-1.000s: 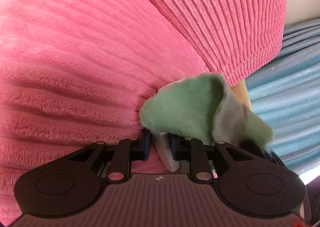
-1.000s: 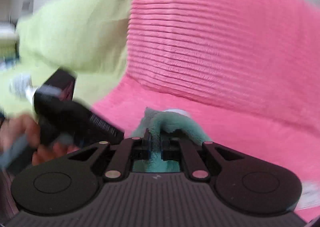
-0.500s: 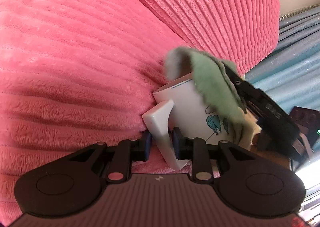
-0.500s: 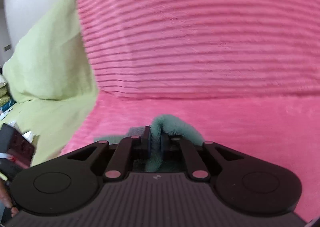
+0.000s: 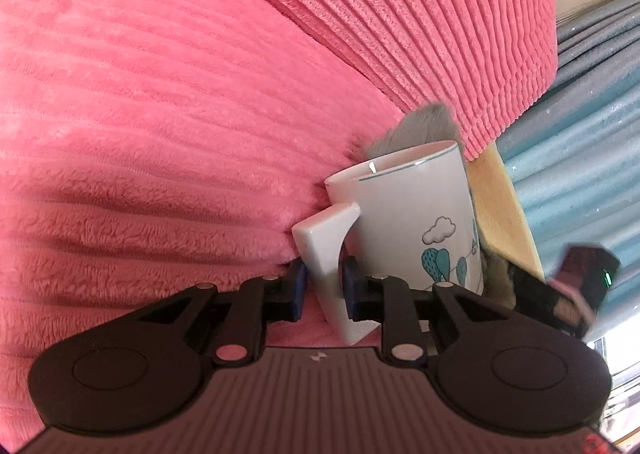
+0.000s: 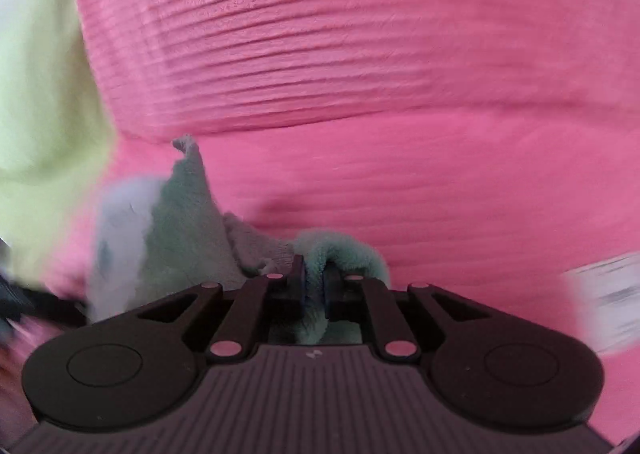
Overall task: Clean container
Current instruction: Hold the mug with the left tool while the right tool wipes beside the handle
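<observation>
A white mug [image 5: 416, 214] with teal hearts and a cloud drawn on it tilts in front of pink ribbed fabric. My left gripper [image 5: 323, 286] is shut on its angular white handle [image 5: 326, 250]. A grey-green cloth [image 5: 416, 130] pokes up behind the mug's rim. In the right wrist view my right gripper [image 6: 315, 280] is shut on a fold of that cloth [image 6: 184, 230], which trails to the left in a blur. The black right gripper [image 5: 560, 286] shows blurred past the mug's right side.
Pink ribbed plush fabric [image 5: 160, 114] fills most of both views. Blue-grey ridged material [image 5: 584, 102] stands at the right, with a yellow strip [image 5: 500, 206] beside the mug. Pale green fabric [image 6: 44, 94] lies at the left of the right wrist view.
The cloth, which covered the mug's mouth a second ago, has swung off to the mug's far side, baring the mug's rim and side. The right gripper moved with it, still blurred.
</observation>
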A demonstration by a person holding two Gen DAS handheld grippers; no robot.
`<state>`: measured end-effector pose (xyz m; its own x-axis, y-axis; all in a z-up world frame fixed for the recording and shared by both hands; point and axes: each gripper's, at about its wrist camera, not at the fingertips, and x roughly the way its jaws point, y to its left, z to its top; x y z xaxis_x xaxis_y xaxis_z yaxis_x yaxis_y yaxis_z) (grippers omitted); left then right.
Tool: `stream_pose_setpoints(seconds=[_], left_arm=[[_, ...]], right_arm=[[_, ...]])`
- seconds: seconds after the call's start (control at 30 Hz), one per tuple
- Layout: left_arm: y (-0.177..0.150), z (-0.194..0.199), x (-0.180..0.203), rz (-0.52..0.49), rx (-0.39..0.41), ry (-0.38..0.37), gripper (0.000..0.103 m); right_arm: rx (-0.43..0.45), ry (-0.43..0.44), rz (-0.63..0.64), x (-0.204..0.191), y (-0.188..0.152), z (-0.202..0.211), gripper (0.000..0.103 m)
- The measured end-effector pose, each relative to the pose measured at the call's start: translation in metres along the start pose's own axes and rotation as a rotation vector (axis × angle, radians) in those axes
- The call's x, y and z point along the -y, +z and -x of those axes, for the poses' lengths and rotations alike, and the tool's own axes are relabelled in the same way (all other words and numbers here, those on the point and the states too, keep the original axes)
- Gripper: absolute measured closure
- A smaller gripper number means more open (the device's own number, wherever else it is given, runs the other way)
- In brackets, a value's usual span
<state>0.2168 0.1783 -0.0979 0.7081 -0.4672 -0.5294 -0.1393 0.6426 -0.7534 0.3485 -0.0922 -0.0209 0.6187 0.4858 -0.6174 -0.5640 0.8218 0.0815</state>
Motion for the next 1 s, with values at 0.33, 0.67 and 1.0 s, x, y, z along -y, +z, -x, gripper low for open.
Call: stream_pose_setpoints(seconds=[0.33, 0.67, 1.0], left_arm=[[-0.001, -0.003, -0.001, 0.003, -0.001, -0.003, 0.073], [-0.001, -0.003, -0.004, 0.013, -0.002, -0.018, 0.070], [-0.001, -0.006, -0.005, 0.016, -0.002, -0.019, 0.070]], right_arm=[[0.244, 0.237, 0.183, -0.084, -0.031, 0.098, 0.096], [0.048, 0.507, -0.299, -0.036, 0.009, 0.021, 0.101], [0.003, 0.538, -0.533, 0.015, 0.015, -0.017, 0.102]])
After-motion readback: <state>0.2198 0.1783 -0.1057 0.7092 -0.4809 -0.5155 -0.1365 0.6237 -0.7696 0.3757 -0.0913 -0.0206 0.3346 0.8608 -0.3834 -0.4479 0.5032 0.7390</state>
